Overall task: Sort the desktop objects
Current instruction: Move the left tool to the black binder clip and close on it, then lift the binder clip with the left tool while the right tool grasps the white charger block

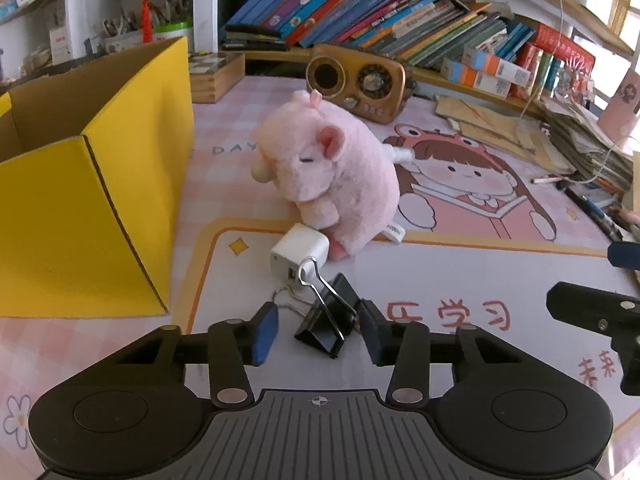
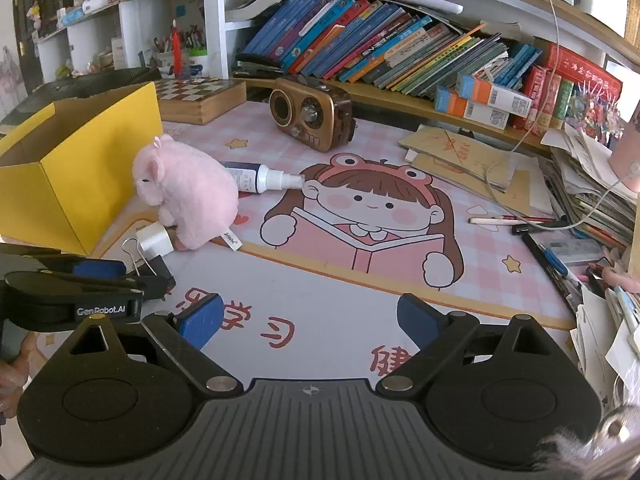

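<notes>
A black binder clip (image 1: 330, 320) lies on the desk mat between the fingers of my left gripper (image 1: 318, 334), which is open around it with gaps on both sides. A white charger cube (image 1: 298, 254) sits just beyond it, against a pink plush pig (image 1: 332, 172). The open yellow cardboard box (image 1: 120, 184) stands to the left. A spray bottle (image 2: 264, 178) lies behind the pig (image 2: 188, 200). My right gripper (image 2: 308, 320) is open and empty over the mat, to the right of the left gripper (image 2: 96, 280).
A brown retro radio (image 2: 312, 114) and a wooden chess box (image 2: 200, 100) stand at the back. A row of books (image 2: 380, 52) fills the shelf. Papers, pens and a cable (image 2: 560, 208) pile up at the right edge.
</notes>
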Motion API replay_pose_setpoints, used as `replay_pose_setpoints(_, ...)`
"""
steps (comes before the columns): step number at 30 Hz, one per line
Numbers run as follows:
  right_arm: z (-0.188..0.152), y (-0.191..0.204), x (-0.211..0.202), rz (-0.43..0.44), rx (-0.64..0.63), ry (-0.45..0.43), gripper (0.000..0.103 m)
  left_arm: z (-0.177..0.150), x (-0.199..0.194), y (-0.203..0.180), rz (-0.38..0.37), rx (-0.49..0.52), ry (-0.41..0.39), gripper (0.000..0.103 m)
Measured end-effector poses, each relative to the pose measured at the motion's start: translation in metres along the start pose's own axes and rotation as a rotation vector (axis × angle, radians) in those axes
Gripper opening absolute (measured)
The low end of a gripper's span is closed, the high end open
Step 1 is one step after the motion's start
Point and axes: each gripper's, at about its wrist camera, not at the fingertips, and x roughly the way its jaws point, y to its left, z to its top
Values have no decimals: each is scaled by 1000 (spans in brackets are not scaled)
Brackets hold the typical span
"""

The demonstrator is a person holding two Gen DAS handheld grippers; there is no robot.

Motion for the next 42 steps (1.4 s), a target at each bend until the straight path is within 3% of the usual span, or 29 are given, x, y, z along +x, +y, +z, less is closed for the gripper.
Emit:
replay_pose_setpoints(7,1,-1,2,1,-6,5,94,7,7,-3,5,9,-13,40)
replay_pose_setpoints(11,0,-1,2,6,-9,6,94,9,6,-6,-21,27,-18,17)
replay_pose_setpoints(13,0,0,2,10,-9,6,94,9,3,-7,-22,34,-22,14)
replay_pose_setpoints(22,3,7,6,43,-13,6,94,6,-30,3,-27,-5,-69,13)
replay_pose_setpoints(29,11,25,21,145,-41,24,93,-9,-66,28,39,-63,-78,13)
replay_pose_setpoints(31,15,34,27,202,-53,25,88,-14,-77,37,66,-92,-85,13)
replay_pose_setpoints(35,22,54,45,305,-91,40,57,-22,-96,54,123,-155,-95,13)
replay_pose_setpoints(37,24,64,56,340,-118,51,49,-25,-103,61,151,-176,-100,13)
replay_pose_setpoints(42,29,83,82,376,-173,43,45,-30,-112,69,189,-185,-106,13)
